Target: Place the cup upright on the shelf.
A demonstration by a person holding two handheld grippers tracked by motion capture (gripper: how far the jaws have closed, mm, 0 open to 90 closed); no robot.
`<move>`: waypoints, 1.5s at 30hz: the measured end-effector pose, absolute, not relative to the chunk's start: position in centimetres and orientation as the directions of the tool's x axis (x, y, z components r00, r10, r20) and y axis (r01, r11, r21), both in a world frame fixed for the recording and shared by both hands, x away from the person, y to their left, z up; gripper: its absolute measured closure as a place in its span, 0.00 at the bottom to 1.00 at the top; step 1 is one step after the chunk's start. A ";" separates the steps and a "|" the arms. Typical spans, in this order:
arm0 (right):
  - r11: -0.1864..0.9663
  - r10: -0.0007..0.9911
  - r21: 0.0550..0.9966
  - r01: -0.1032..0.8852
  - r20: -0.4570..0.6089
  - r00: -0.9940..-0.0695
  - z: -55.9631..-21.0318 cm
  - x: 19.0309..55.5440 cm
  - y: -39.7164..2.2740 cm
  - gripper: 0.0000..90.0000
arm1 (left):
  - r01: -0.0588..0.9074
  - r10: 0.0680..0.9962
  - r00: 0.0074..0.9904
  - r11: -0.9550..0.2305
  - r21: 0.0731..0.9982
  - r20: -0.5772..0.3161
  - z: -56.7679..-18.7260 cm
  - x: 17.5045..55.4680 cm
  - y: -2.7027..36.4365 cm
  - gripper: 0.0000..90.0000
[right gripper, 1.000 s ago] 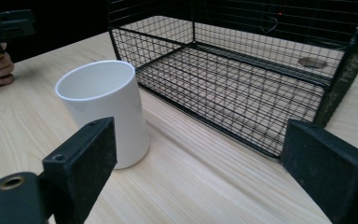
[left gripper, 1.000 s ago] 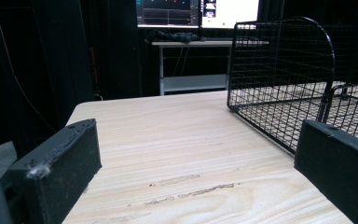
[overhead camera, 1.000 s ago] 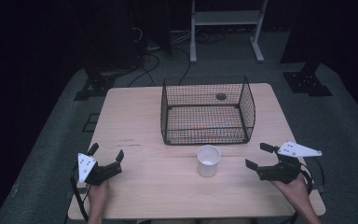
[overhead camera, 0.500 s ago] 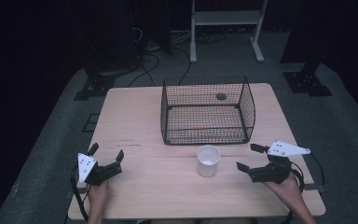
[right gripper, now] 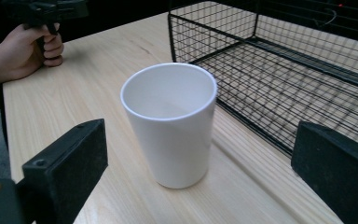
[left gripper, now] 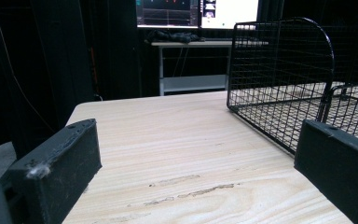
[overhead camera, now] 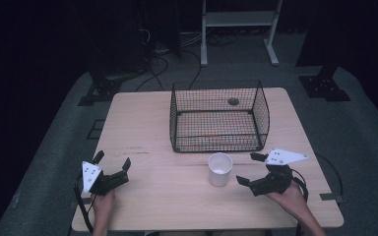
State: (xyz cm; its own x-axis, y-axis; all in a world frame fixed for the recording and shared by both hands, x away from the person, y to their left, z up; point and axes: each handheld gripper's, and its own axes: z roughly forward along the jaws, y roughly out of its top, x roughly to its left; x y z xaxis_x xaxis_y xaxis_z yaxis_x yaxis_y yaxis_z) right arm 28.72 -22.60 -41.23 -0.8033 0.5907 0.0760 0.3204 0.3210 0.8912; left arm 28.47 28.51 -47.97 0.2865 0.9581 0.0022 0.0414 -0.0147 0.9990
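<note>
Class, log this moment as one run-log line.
right gripper: open, jaws just opening, approaching white cup | left gripper: open, idle | cup upright beside wire basket

On the counter (overhead camera: 142, 128), the wire basket (overhead camera: 219, 118) sits at twelve o'clock. The cup (overhead camera: 220, 169) stands just before it, between the left hand-held gripper (overhead camera: 113, 164) at eight o'clock and the right hand-held gripper (overhead camera: 250, 168) at four.

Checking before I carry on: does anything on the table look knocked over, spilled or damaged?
Nothing stands out. The white cup stands upright and empty beside the wire basket; the table shows only faint scuff marks.
</note>
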 end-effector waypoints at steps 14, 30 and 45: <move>0.384 0.533 0.863 0.329 0.084 -0.842 -41.9 30.1 -19.6 0.03 | 0.041 0.958 0.287 -0.011 0.999 -0.001 -48.0 28.5 28.6 0.00; 0.425 0.507 0.837 0.346 0.097 -0.856 -43.2 31.7 -17.4 0.03 | 0.040 0.958 0.288 -0.008 0.999 -0.004 -48.0 28.5 28.6 0.00; 0.455 0.512 0.828 0.328 0.058 -0.857 -42.4 32.4 -16.9 0.21 | 0.039 0.957 0.289 -0.005 0.999 -0.007 -48.0 28.5 28.6 0.00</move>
